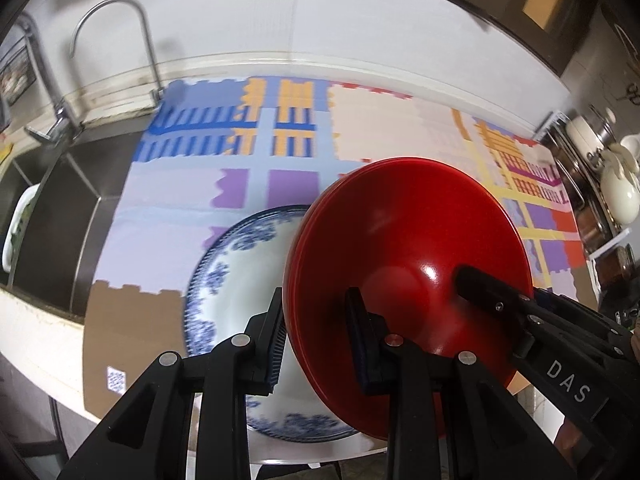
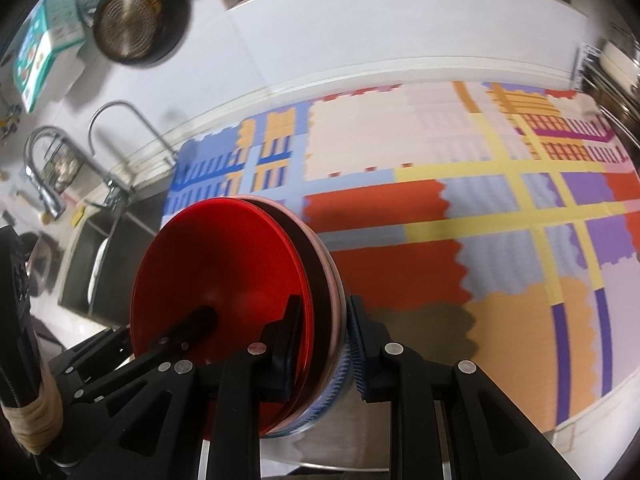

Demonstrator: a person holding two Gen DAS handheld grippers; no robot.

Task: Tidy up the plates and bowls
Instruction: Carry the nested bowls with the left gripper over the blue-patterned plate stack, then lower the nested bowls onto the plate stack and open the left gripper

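Observation:
A stack of red plates [image 1: 404, 248] is held tilted on edge above the counter, with both grippers clamped on its rim. My left gripper [image 1: 316, 320] is shut on the stack's near edge. My right gripper [image 2: 324, 328] is shut on the same stack [image 2: 224, 276], which there shows red plates, a pink one and a blue-patterned one at the back. The right gripper's finger [image 1: 492, 288] reaches across the red plate in the left wrist view. A blue-and-white patterned plate [image 1: 240, 272] lies flat on the colourful mat [image 1: 168, 208] beneath.
A steel sink [image 1: 60, 216] with two taps [image 1: 116, 40] lies to the left. Pots and a white teapot [image 1: 620, 188] stand on a rack at the right. A pan [image 2: 132, 20] hangs on the wall. The patterned mat [image 2: 480, 200] covers the counter.

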